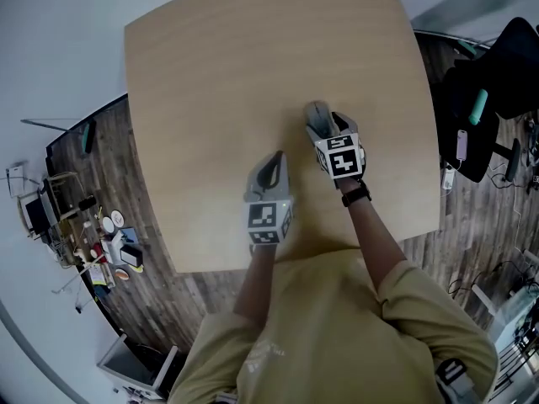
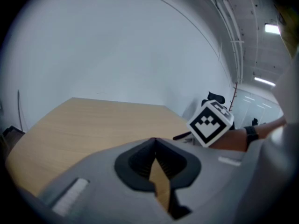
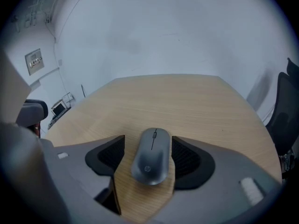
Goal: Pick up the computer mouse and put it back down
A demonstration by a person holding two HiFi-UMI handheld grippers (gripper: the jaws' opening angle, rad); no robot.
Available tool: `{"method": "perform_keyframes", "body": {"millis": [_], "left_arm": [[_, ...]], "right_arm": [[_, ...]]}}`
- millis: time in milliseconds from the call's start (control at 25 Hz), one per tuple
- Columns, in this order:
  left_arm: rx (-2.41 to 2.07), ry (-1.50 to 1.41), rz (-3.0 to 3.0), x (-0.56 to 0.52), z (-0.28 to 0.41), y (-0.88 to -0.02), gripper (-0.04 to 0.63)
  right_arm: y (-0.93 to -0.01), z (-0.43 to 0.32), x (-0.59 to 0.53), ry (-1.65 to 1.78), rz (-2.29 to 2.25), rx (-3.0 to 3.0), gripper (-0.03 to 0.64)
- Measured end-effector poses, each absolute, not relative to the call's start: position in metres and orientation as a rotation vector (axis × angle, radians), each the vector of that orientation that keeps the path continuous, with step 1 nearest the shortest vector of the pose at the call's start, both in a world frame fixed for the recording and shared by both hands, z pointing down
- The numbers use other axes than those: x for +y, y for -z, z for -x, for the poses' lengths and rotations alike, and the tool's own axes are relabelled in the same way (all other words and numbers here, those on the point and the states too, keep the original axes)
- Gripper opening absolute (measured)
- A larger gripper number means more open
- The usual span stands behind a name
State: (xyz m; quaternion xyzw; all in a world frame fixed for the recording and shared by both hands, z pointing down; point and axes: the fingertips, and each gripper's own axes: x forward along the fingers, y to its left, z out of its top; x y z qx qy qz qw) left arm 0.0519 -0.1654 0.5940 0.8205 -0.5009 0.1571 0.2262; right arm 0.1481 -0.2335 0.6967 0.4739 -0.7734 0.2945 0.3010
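Right tool (image 3: 148, 140) astride computer mouse (image 3: 150, 158), lengthwise, wheel end away

On the back of the computer mouse (image 3: 152, 155) I see a small round logo (image 3: 148, 168). It looks like the letters "hp", but they are faint and I am not fully sure. One marker cube (image 1: 340, 156) and the other marker cube (image 1: 269, 220) carry black and white square patterns, which are codes and not letters. The wall plate (image 3: 35, 61) has some print, too small to read. The pale print (image 1: 268, 352) on my shirt (image 1: 337, 326) is also too small.
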Motion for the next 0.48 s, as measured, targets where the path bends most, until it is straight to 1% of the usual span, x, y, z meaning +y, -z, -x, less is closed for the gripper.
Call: {"method": "perform_keyframes", "body": {"millis": [80, 160, 400, 480], "left_arm": [[-1.386, -0.424, -2.246, -0.172, -0.048, -0.598, 0.001], [-1.396, -0.413, -2.239, -0.179, -0.043, -0.601, 0.000], [-1.426, -0.404, -2.218, -0.188, -0.024, -0.603, 0.000], [-1.434, -0.402, -2.212, -0.187, -0.020, -0.602, 0.000]], "right_arm": [[-0.709, -0.148, -0.241, -0.801, -1.249, -2.032, 0.341], [-0.719, -0.148, -0.246, -0.819, -1.248, -2.015, 0.359], [-0.736, -0.145, -0.253, -0.830, -1.269, -1.973, 0.356], [-0.739, -0.145, -0.253, -0.821, -1.281, -1.956, 0.329]]}}
